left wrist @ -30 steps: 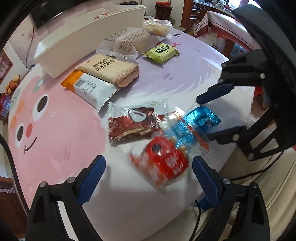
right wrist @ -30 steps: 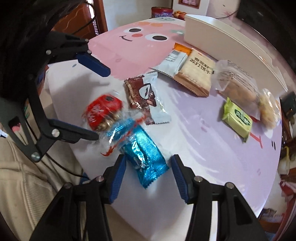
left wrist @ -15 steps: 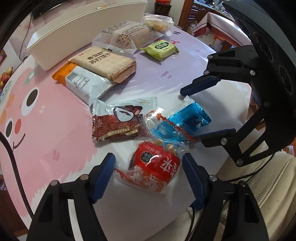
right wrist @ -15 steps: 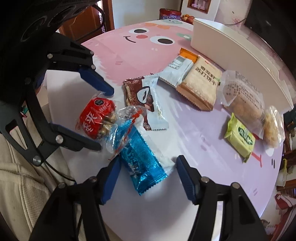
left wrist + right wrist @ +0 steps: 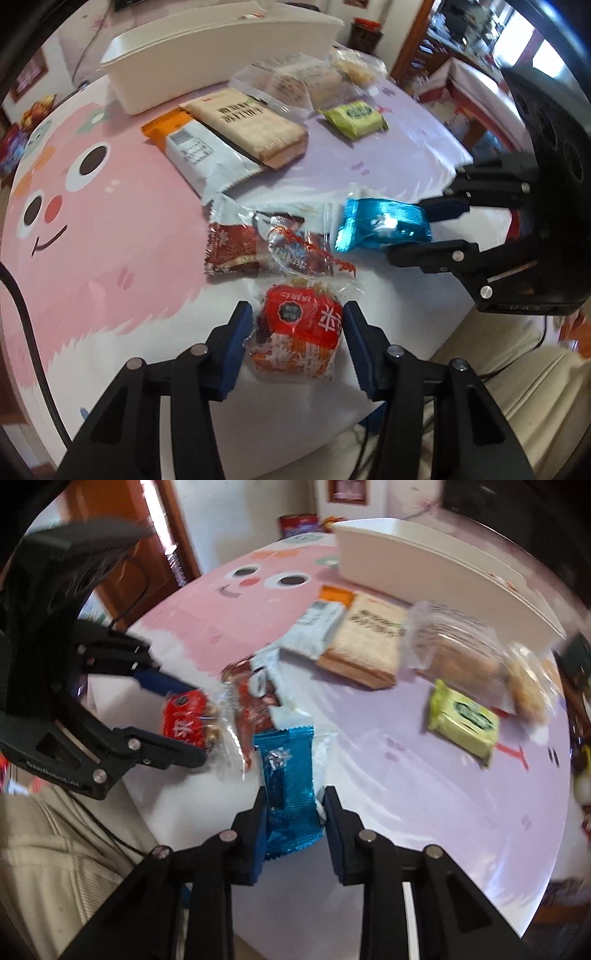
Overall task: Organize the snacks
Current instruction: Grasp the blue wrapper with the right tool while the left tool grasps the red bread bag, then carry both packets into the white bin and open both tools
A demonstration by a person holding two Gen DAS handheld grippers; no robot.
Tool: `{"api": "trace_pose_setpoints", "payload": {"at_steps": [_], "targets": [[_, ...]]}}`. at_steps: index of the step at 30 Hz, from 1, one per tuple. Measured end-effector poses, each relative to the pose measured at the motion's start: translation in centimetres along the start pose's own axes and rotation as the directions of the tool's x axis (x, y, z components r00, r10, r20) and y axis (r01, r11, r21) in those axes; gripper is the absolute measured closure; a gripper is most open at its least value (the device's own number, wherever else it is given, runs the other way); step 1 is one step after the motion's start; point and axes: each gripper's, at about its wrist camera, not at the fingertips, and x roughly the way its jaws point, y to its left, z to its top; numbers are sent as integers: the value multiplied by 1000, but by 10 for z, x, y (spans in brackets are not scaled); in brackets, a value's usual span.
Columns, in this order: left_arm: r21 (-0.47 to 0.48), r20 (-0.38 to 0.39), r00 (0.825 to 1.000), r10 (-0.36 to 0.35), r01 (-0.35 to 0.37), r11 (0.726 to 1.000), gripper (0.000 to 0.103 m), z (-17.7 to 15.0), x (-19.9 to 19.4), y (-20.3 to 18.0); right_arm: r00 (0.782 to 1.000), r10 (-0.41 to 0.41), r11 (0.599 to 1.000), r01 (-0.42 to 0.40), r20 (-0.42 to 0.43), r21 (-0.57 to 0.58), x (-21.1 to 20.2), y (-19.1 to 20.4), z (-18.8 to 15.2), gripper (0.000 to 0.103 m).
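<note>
On the pink cartoon tablecloth near the front edge lies a red snack packet (image 5: 299,325) (image 5: 184,720). My left gripper (image 5: 295,332) (image 5: 186,722) has it between its blue pads; the jaws are closing and both pads touch the wrapper. My right gripper (image 5: 295,805) (image 5: 413,232) is closing too, its pads pressed on one end of a shiny blue snack packet (image 5: 288,775) (image 5: 384,229), which is tilted up off the table. A clear-wrapped candy packet (image 5: 295,251) and a dark red packet (image 5: 232,251) lie between the two.
A long white box (image 5: 221,48) (image 5: 424,554) stands at the far side. In front of it lie a beige cracker pack (image 5: 255,125), a white and orange packet (image 5: 199,155), a clear pastry bag (image 5: 295,77) and a green packet (image 5: 354,118). A person's beige clothing (image 5: 498,387) is at the table's near edge.
Left jaws narrowed around the red packet until the pads met it. Right jaws widened slightly, then closed on the blue packet and drew it off the clear candy packet.
</note>
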Motion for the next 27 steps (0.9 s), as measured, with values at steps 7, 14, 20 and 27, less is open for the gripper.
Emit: {"api": "trace_pose_setpoints", "payload": {"at_steps": [7, 14, 20, 27], "targets": [[-139, 81, 997, -2, 14, 990, 55, 17, -26, 15, 995, 22, 989, -36, 102, 144, -31, -19, 5, 76], [-210, 192, 981, 19, 22, 977, 55, 49, -64, 17, 986, -17, 985, -12, 168, 170, -49, -19, 31, 76], [-220, 275, 959, 65, -3, 976, 55, 78, -101, 21, 971, -53, 982, 8, 233, 189, -74, -26, 63, 76], [-216, 366, 921, 132, -54, 975, 55, 111, -140, 25, 944, -130, 973, 62, 305, 222, -108, -40, 102, 76]]}}
